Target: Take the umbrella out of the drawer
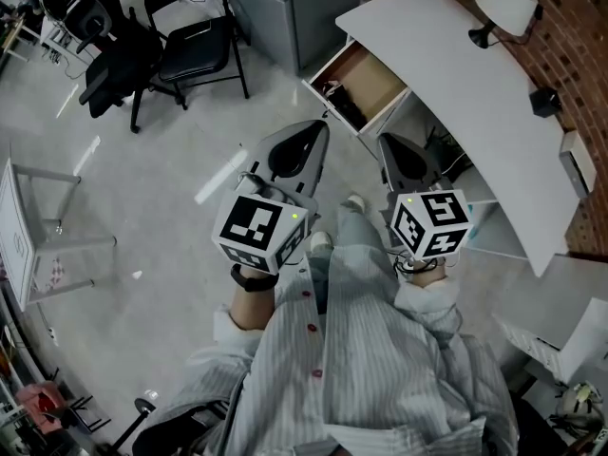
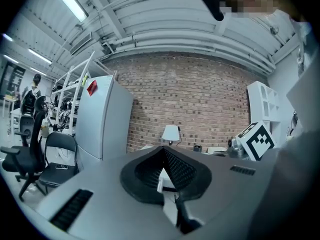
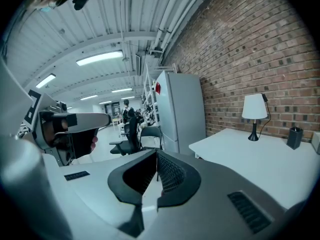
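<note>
A wooden drawer point(image 1: 372, 76) stands pulled out from under the white desk point(image 1: 456, 74) in the head view. A dark object point(image 1: 340, 104) lies at its near end; I cannot tell whether it is the umbrella. My left gripper point(image 1: 321, 124) is held over the floor short of the drawer's front, with its jaws together and nothing between them point(image 2: 162, 149). Just below and to the right of the drawer, my right gripper point(image 1: 383, 138) is also shut and empty point(image 3: 156, 153). Both grippers point toward the desk and touch nothing.
A table lamp point(image 1: 508, 3) and a small dark cup point(image 1: 544, 101) stand on the desk by the brick wall. A grey cabinet point(image 1: 304, 8) is left of the desk. A black folding chair point(image 1: 195, 36), an office chair point(image 1: 114, 60) and a white rack point(image 1: 38, 245) stand on the floor.
</note>
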{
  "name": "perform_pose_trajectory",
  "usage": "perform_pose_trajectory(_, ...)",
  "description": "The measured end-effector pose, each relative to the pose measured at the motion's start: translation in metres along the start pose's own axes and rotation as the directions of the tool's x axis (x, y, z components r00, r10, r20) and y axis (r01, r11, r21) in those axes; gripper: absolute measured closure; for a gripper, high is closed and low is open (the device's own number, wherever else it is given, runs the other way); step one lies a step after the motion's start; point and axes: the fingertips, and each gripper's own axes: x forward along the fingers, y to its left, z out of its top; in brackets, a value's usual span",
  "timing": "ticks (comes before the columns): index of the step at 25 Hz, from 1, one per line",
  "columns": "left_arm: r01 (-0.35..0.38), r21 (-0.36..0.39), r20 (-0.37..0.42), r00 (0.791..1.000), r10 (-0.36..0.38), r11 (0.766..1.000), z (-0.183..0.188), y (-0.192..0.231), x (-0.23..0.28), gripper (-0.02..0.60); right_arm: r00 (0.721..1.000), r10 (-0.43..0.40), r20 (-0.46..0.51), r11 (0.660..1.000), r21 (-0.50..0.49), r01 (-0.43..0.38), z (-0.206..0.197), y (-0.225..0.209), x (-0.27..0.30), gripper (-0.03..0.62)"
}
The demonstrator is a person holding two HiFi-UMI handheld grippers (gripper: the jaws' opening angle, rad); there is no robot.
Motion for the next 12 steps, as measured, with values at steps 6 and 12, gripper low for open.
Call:
perform_pose_trajectory(6, -0.012, 0.0, -0.012, 1.0, 0.012, 1.0, -0.008, 0.016, 0.018, 0.572, 1.0, 0.005, -0.018, 1.0, -0.008, -0.005, -0.004, -0.011, 0.024, 0.559)
perform_pose_trajectory(12, -0.019, 0.001, -0.017, 1.0, 0.019, 1.0, -0.005, 0.044, 0.058, 0.573, 1.0, 0.015, -0.027, 1.0, 0.006, -0.015, 0.008, -0.037, 0.066, 0.559)
